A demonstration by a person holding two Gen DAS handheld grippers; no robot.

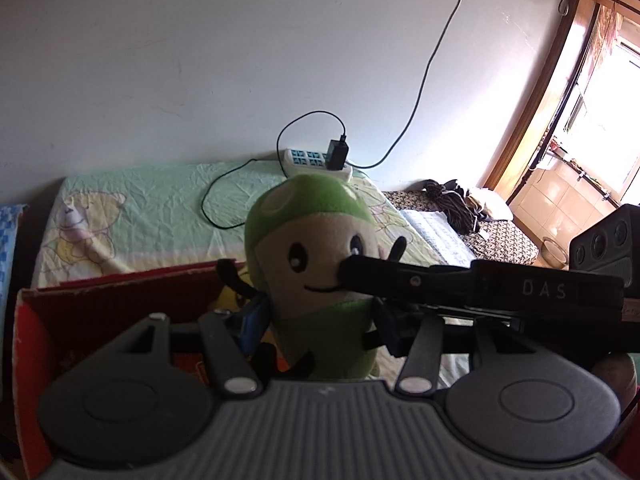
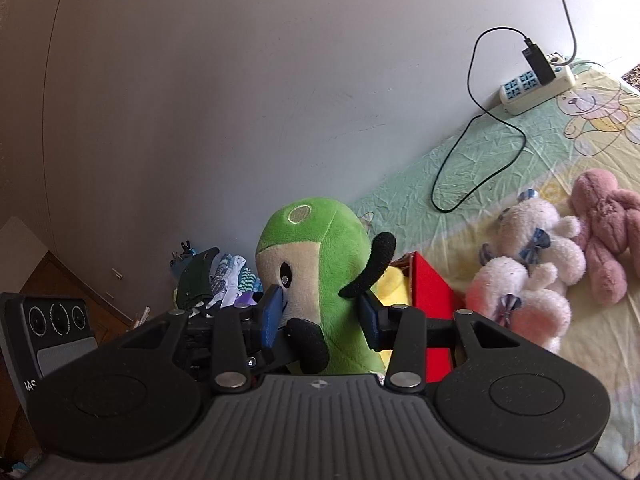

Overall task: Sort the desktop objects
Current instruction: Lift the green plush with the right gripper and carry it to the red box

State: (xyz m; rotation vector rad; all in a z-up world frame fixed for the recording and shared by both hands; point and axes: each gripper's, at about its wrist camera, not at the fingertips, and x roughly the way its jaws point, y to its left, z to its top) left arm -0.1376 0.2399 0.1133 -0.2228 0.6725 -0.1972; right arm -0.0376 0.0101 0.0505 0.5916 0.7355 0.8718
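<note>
Your left tongs (image 1: 316, 320) were clamped on the green plush (image 1: 316, 264), pads on its flanks. Your right tongs (image 2: 320, 316) gripped the same plush (image 2: 320, 276), one pad at its face, the other behind its back. The plush stood upright between both pairs. The red box (image 1: 100, 296) lay just behind and below the left tongs.

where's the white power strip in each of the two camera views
Left wrist view: the power strip lies at centre, against the wall at the far edge of the bed sheet, just above the green plush toy.
Right wrist view: the power strip is at the upper right, by the wall.
Shared landmark: the black charger plugged into it.
</note>
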